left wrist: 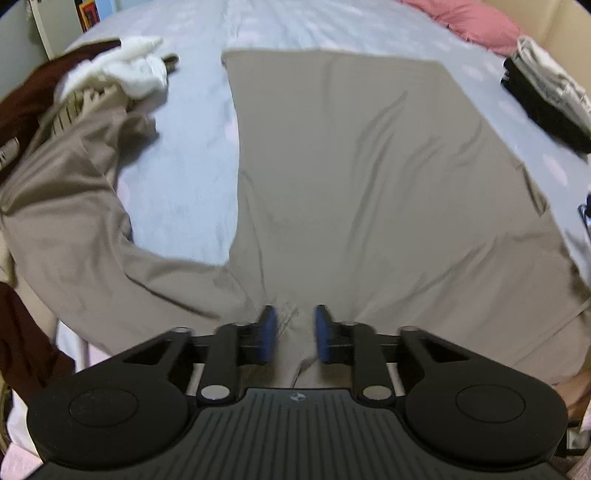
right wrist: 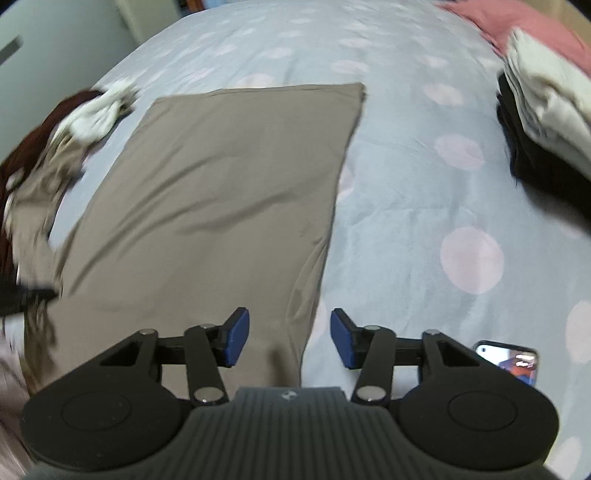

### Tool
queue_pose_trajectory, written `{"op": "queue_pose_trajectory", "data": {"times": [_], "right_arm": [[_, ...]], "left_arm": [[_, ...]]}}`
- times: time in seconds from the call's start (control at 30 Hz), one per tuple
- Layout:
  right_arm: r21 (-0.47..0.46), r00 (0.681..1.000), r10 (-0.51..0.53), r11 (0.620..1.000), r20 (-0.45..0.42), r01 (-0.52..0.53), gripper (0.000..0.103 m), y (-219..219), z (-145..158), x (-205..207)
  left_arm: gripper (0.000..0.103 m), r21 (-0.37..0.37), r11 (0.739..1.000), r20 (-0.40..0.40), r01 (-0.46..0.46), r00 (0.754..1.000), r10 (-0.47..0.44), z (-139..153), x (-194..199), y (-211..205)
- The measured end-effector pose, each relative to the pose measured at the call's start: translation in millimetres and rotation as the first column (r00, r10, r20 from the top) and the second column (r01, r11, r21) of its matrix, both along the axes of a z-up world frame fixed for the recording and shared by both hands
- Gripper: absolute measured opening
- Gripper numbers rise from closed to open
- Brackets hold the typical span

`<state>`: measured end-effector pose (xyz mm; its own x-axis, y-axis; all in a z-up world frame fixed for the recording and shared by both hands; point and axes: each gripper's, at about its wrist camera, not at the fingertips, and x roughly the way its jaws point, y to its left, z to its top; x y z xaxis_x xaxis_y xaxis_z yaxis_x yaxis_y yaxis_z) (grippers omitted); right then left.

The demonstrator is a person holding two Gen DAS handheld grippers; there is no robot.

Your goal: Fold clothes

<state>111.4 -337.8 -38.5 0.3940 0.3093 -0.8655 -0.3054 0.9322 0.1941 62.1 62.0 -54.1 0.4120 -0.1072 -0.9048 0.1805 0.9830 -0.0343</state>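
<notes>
A taupe long-sleeved shirt lies flat on the bed, its body spread out and one sleeve curving off to the left. My left gripper is open low over the shirt's near end, a raised fold of cloth between its blue pads. In the right wrist view the shirt lies ahead and left. My right gripper is open over the shirt's near right edge, holding nothing.
A pile of unfolded clothes, white and dark red, lies at the far left. A folded stack of grey and black garments sits at the right. A phone lies near my right gripper. A pink pillow is at the back.
</notes>
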Motion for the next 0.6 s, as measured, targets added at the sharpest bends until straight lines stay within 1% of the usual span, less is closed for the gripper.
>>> {"op": "queue_pose_trajectory", "data": {"times": [0.03, 0.07, 0.1, 0.2, 0.27, 0.33, 0.37, 0.43, 0.53, 0.6], "right_arm": [[0.012, 1.0, -0.017, 1.0, -0.019, 0.017, 0.04, 1.3, -4.9, 7.0], [0.02, 0.999, -0.032, 0.999, -0.038, 0.033, 0.038, 2.7, -10.6, 13.4], [0.027, 0.997, -0.047, 0.998, -0.058, 0.049, 0.035, 4.2, -16.3, 19.8], [0.03, 0.991, -0.078, 0.996, -0.106, 0.082, 0.032, 6.4, -31.5, 30.2], [0.02, 0.986, -0.094, 0.995, -0.136, 0.098, 0.031, 6.4, -40.4, 34.5], [0.018, 0.983, -0.096, 0.995, -0.155, 0.1, 0.019, 5.7, -46.2, 35.1], [0.019, 0.982, -0.095, 0.995, -0.164, 0.099, 0.01, 5.0, -48.1, 35.0], [0.015, 0.984, -0.102, 0.994, -0.149, 0.105, 0.004, 1.7, -45.7, 33.5], [0.012, 0.984, -0.125, 0.992, -0.125, 0.127, 0.003, -5.3, -41.4, 31.8], [0.022, 0.983, -0.132, 0.99, -0.127, 0.136, 0.003, -10.0, -42.1, 32.3]], "left_arm": [[0.009, 0.0, 1.0, -0.006, 0.0, 1.0, 0.0, -3.2, -1.7, 1.3], [0.003, -0.005, 1.0, -0.005, -0.001, 1.0, 0.001, -4.6, -3.3, 2.8], [0.001, -0.009, 1.0, -0.005, -0.002, 1.0, 0.002, -5.9, -4.8, 4.4], [0.0, -0.051, 0.998, 0.023, -0.033, 0.999, 0.034, -0.7, -7.4, 11.8], [0.0, -0.097, 0.994, 0.056, -0.054, 0.997, 0.059, 8.3, -8.1, 17.6], [0.0, -0.139, 0.988, 0.091, -0.07, 0.992, 0.083, 20.3, -11.0, 23.7], [0.0, -0.154, 0.985, 0.112, -0.077, 0.989, 0.094, 27.1, -12.6, 26.5], [0.0, -0.178, 0.981, 0.155, -0.084, 0.982, 0.112, 41.2, -12.3, 30.9], [0.0, -0.203, 0.975, 0.201, -0.088, 0.971, 0.13, 60.5, -5.7, 34.6], [0.0, -0.221, 0.972, 0.223, -0.079, 0.966, 0.13, 72.8, 2.4, 32.7]]}}
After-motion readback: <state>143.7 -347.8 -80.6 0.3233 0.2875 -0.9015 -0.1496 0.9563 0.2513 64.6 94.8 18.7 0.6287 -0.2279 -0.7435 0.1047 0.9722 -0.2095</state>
